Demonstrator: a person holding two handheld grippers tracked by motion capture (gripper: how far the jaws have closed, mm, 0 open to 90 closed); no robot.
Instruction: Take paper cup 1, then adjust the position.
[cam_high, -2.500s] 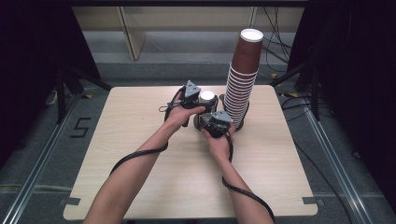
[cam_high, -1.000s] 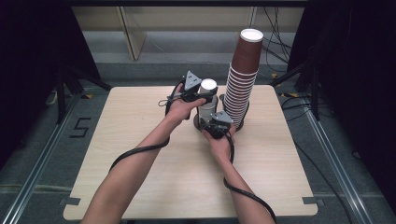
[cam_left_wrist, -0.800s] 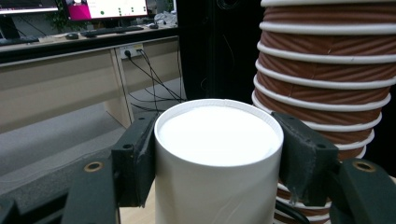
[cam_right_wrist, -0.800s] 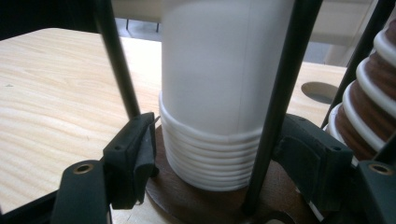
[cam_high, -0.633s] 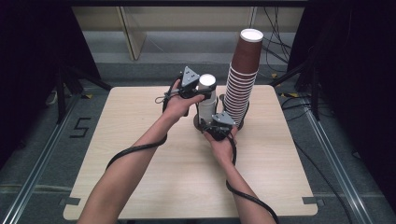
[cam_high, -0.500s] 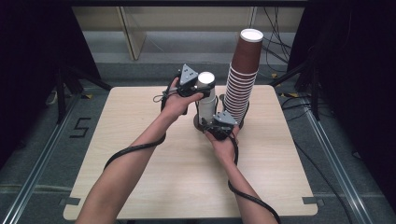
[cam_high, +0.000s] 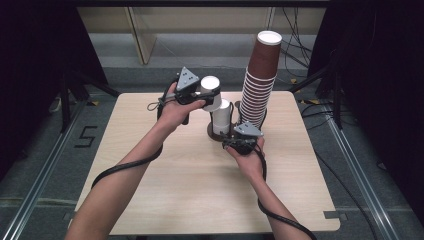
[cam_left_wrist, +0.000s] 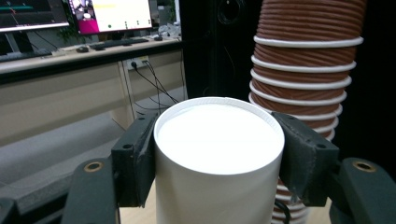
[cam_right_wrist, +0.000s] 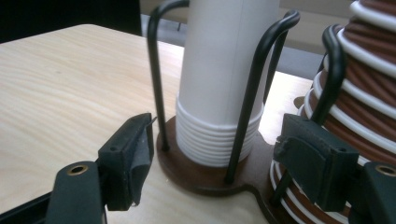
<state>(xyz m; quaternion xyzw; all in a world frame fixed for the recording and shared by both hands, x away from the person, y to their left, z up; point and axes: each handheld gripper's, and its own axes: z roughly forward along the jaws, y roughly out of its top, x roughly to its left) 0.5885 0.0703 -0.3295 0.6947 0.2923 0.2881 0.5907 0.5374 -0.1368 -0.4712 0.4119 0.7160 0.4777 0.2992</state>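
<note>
The left hand-held gripper (cam_left_wrist: 219, 163) pinches the light, crushable white paper cup (cam_left_wrist: 218, 161) just below its rim, while the right hand-held gripper (cam_right_wrist: 224, 172), jaws just opening, stands spread.

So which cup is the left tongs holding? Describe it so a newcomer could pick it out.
Start at the tall brown stack at the table's far edge. Just left of it a white stack stands in a wire holder. The cup is the white upside-down one raised above that stack, clamped in the left tongs.

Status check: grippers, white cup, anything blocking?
Left gripper shut on white cup, lifted off white stack. Right gripper open at holder base, jaws just opening. Brown stack close beside.
</note>
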